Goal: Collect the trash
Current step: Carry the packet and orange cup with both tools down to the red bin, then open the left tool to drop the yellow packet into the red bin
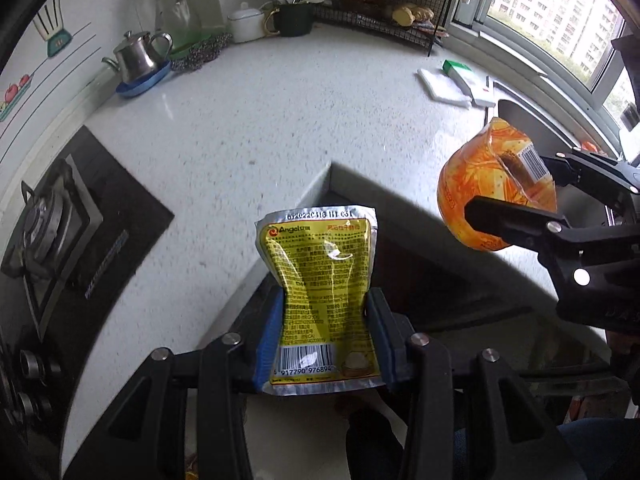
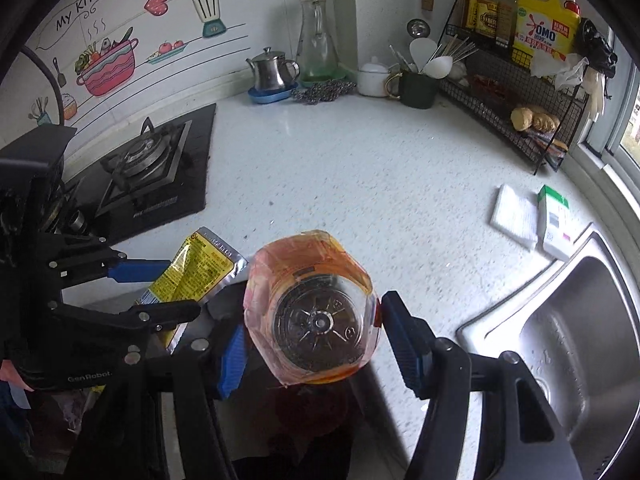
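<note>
Trash items: two, one per claw, both carried above the near edge of the white speckled counter.
Left gripper: clamped on one yellow foil pouch, pinched at the waist; long axis ran along the fingers, barcode end nearest the camera.
Right gripper: blue pads pressed on one orange-wrapped clear plastic bottle; its base faced the camera, long axis pointing away.
Relative position: pouch left of bottle, apart.
Sink: one, steel, right.

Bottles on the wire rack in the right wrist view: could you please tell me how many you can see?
4: three dark sauce bottles side by side on the rack top shelf, and a yellow jug to their right. Others may be hidden.
</note>
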Tool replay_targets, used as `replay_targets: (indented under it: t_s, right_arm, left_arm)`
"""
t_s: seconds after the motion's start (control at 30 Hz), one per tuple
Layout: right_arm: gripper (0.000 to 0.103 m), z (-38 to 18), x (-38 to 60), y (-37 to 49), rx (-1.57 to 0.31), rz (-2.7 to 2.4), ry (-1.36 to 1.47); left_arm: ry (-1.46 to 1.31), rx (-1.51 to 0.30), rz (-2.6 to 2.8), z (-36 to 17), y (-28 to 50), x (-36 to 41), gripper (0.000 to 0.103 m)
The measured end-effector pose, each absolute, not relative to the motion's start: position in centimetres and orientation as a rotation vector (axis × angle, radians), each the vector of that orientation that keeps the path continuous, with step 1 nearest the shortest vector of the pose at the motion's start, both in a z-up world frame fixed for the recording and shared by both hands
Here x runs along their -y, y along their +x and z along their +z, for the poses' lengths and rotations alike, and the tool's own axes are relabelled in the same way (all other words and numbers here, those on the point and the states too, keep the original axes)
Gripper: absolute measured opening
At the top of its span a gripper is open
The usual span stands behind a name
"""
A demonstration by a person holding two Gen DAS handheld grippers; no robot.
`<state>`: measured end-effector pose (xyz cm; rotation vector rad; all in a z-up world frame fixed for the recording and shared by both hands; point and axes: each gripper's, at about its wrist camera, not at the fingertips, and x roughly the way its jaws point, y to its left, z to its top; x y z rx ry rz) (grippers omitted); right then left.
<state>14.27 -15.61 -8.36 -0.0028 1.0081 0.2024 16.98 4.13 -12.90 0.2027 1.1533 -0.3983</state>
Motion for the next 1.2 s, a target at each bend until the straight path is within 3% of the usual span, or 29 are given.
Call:
replay_targets:
  t_s: [0.47, 1.2]
  right_arm:
    - [0.06, -21.5, 10.6, 8.9, -1.221, 0.29, -0.001]
    - [0.06, -43.5, 12.7, 10.4, -1.363, 0.195, 0.03]
  left_arm:
    - [0.186, -1.385, -0.327, -27.8, 10.5, -7.4, 0.039]
    - [0.108, -1.532, -0.419, -51.7, 12.6, -2.9, 0.04]
